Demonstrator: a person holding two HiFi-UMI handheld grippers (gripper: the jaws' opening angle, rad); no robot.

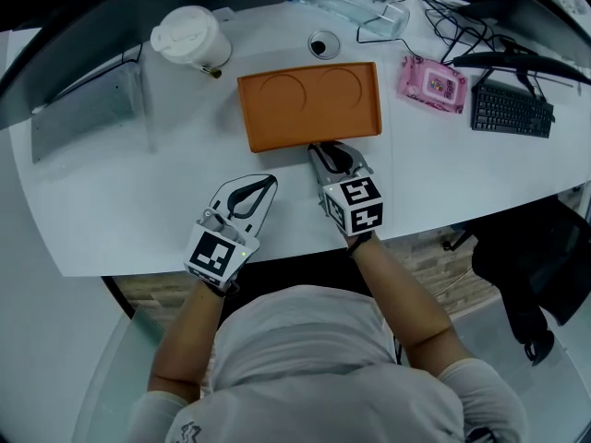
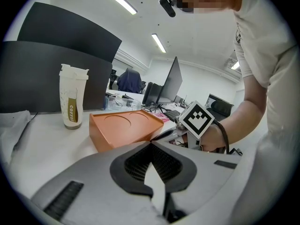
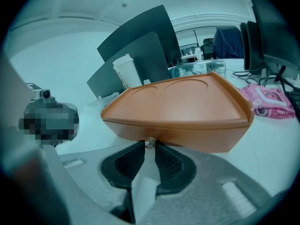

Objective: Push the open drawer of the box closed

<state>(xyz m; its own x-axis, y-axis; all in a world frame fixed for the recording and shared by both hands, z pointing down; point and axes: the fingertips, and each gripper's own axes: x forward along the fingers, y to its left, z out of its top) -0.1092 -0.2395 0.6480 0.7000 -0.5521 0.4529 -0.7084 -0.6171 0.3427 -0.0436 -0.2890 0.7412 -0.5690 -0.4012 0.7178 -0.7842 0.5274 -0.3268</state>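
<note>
Right gripper (image 1: 319, 150) pinching knob (image 3: 149, 143), orange box (image 1: 309, 106) lying crosswise, front toward person (image 1: 314, 367)

The person wears a light grey short-sleeved T-shirt (image 1: 314, 358). The pale grey plastic left gripper (image 1: 270, 181) and right gripper (image 1: 315, 149) have black ribbed fingers (image 2: 136, 165), each with a white cube of black square markers (image 1: 355, 203) at 6 o'clock. A dark strap (image 2: 224, 136) circles the right wrist.

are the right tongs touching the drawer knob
Touching. The right gripper view shows the right tongs clamped on the small knob on the orange box front.
</note>
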